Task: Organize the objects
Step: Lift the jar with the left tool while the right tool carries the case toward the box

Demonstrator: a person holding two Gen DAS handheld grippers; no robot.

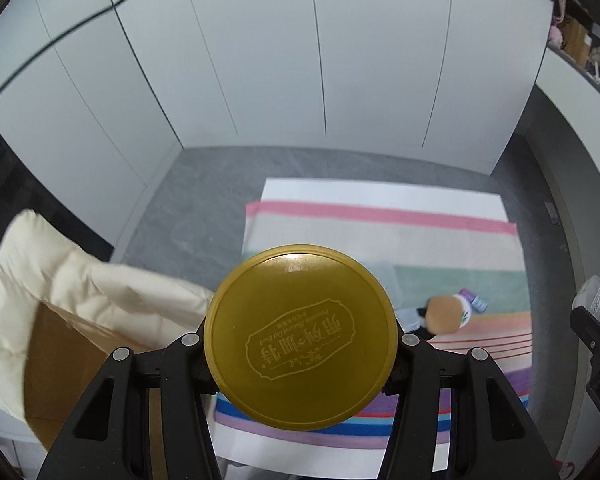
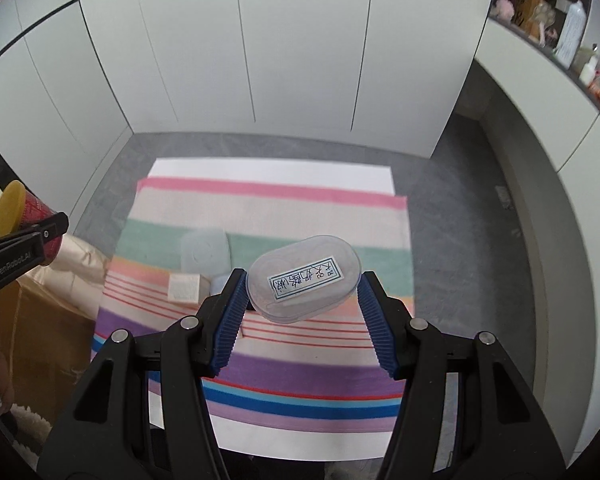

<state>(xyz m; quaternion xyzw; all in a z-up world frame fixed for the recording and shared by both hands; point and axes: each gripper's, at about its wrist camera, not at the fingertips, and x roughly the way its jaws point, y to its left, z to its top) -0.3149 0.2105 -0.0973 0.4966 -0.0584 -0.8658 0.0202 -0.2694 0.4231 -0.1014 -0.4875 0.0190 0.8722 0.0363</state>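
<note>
My left gripper (image 1: 300, 336) is shut on a can with a gold lid (image 1: 300, 336) and holds it above the left edge of the striped towel (image 1: 440, 240). The can's red body and gold lid (image 2: 8, 210) also show at the far left of the right wrist view. My right gripper (image 2: 302, 286) is shut on a clear oval plastic box with a handwritten label (image 2: 304, 282), held above the towel (image 2: 268, 208). On the towel lie a translucent lid (image 2: 205, 251), a small cream box (image 2: 185, 288) and a small bottle with a tan cap (image 1: 448, 313).
A cardboard box (image 1: 60, 360) draped with a cream padded cloth (image 1: 60, 276) stands left of the towel. White cabinet doors (image 1: 300, 60) rise behind the grey floor. A shelf with clutter (image 2: 552, 20) runs along the right.
</note>
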